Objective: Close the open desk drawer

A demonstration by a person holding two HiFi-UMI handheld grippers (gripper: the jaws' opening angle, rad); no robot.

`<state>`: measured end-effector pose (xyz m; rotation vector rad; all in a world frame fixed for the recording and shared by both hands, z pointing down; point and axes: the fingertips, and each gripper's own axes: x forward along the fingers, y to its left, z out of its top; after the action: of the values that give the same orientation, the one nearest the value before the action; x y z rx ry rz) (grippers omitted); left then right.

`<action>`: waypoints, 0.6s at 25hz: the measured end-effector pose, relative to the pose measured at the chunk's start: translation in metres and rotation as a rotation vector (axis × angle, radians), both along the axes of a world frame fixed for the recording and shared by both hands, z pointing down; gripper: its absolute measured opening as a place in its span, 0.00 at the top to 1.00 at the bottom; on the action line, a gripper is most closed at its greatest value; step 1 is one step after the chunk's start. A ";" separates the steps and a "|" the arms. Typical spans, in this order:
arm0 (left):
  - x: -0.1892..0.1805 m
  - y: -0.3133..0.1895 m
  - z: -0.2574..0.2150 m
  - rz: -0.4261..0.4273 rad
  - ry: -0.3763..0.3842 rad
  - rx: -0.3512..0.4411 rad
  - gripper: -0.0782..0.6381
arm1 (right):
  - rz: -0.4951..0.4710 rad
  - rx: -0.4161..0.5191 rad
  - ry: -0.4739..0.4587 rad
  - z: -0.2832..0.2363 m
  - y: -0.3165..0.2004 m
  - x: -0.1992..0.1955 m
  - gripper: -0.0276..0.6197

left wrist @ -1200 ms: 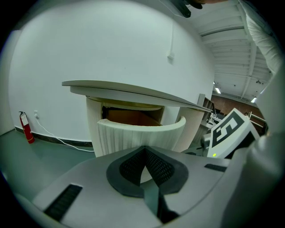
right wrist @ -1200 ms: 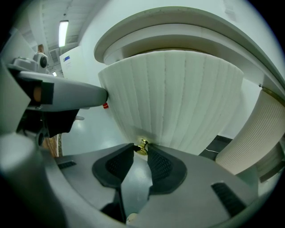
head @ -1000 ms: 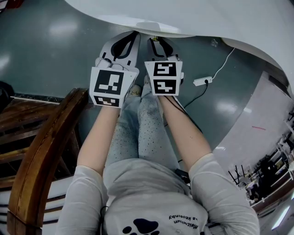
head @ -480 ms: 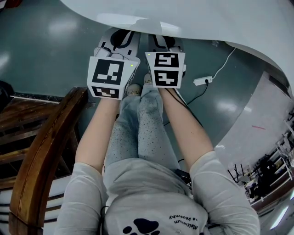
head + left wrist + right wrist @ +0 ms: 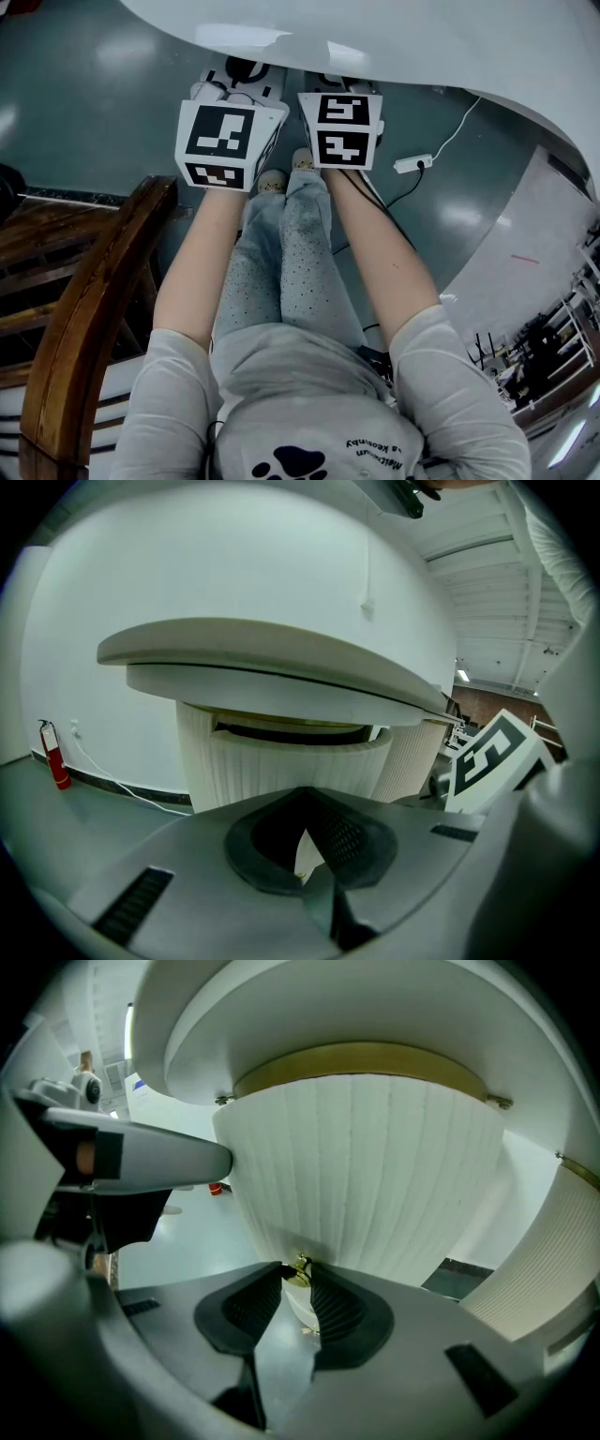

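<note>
**A:** Where's the drawer?

**B:** Straight under the white tabletop (image 5: 450, 56). The ribbed drawer (image 5: 281, 766) shows a dark slit along its top, so I judge it not quite shut.

**A:** Why are both tools tucked beneath the tabletop's edge?

**B:** To push squarely, I'd say. The right gripper (image 5: 299, 1275) has its fingers clamped on the small brass knob (image 5: 300, 1267), lower down below the tabletop, to steer the front. The left gripper (image 5: 305, 792) has its fingers closed on nothing, likely just a pusher.
</note>
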<state>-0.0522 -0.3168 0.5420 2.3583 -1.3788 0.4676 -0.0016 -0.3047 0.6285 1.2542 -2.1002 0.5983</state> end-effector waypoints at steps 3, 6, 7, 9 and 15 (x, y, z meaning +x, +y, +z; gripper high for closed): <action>-0.002 -0.005 0.000 0.000 -0.002 0.004 0.88 | 0.000 0.003 0.001 0.000 -0.005 -0.003 0.79; -0.003 -0.009 -0.002 -0.004 -0.001 0.007 0.88 | 0.002 0.006 0.004 -0.002 -0.009 -0.003 0.79; -0.003 -0.010 -0.002 -0.006 0.001 0.007 0.88 | 0.003 0.006 0.005 -0.002 -0.010 -0.003 0.79; -0.002 -0.012 -0.001 -0.008 0.002 0.005 0.88 | 0.002 0.007 0.008 -0.002 -0.013 -0.002 0.79; -0.002 -0.017 0.000 -0.022 0.008 -0.001 0.88 | 0.013 0.009 0.016 -0.001 -0.018 -0.002 0.79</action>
<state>-0.0537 -0.3339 0.5418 2.3396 -1.3995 0.4524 -0.0036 -0.3230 0.6272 1.2744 -2.0852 0.5836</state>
